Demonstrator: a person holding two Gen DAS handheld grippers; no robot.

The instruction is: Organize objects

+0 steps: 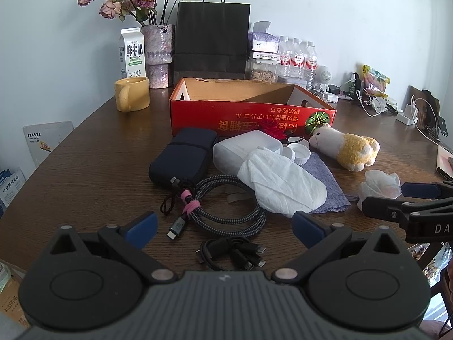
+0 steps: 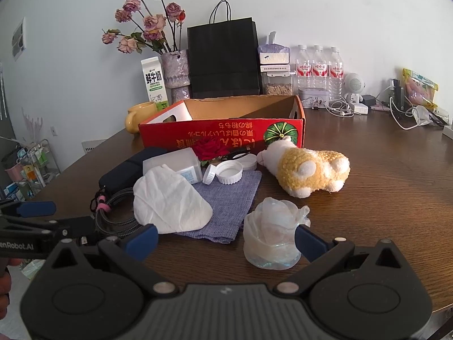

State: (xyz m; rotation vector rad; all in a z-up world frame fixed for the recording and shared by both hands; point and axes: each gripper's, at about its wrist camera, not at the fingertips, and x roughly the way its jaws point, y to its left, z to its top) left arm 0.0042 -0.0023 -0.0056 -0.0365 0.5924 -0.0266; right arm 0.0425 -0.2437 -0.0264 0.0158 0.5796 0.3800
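Hovering low over the brown worktop, the left gripper has its blue-padded fingers spread wide and holds nothing. Just ahead of it lie a bundle of black cables and a coiled braided cable with a pink tie. Beyond these sit a dark pouch, a frosted plastic box, a white tissue over a blue cloth, and a plush sheep. The open red cardboard box stands behind them all.

From the right wrist view, the right gripper is likewise spread and empty, with a crumpled clear plastic bag sitting between its fingers, nearer the right one. White lids rest at the cloth's far edge, the sheep lying on its side to their right.
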